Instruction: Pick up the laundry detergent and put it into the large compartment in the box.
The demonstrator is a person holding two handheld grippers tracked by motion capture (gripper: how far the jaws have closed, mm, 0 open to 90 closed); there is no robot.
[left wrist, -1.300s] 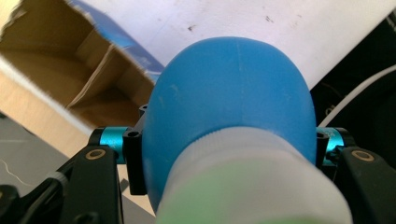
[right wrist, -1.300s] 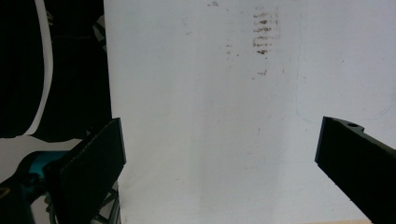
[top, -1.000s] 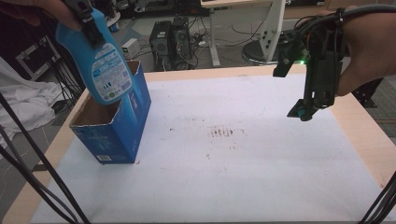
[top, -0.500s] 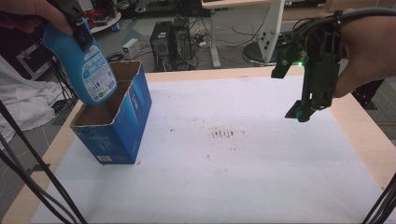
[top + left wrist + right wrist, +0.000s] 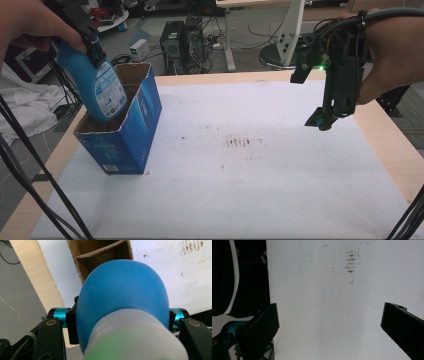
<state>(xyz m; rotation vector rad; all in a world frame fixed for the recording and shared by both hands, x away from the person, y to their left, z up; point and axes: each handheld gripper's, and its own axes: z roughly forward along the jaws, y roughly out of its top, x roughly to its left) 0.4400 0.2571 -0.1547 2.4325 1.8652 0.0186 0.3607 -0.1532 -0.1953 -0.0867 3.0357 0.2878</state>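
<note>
- The left tongs [image 5: 90,37] sit at the upper left of the high view, pinching a blue bottle [image 5: 100,87] by its upper part; a hand [image 5: 30,25] grips them from the frame's top left corner.
- The bottle hangs tilted, with its lower end inside the open top of a blue cardboard box [image 5: 127,135], and its white-and-blue label shows just above the box rim.
- In the left gripper view the bottle [image 5: 122,290] takes up the middle of the frame, with its pale cap end at the bottom, and a black jaw presses on each flank.
- Beyond the bottle in that view, brown box flaps [image 5: 100,252] stand open at the top centre of the frame.
- The box stands upright at the left of the frame on a white sheet [image 5: 250,175] that covers most of the wooden counter [image 5: 387,135].
- The right tongs [image 5: 320,120] hang at the upper right of the high view, pointing down over the sheet and clear of it, well apart from the box.
- In the right gripper view their jaws stand spread wide at the lower corners of the frame, with nothing between them but bare sheet [image 5: 324,315].
- Brownish smudges [image 5: 242,142] mark the sheet near the centre of the high view.
</note>
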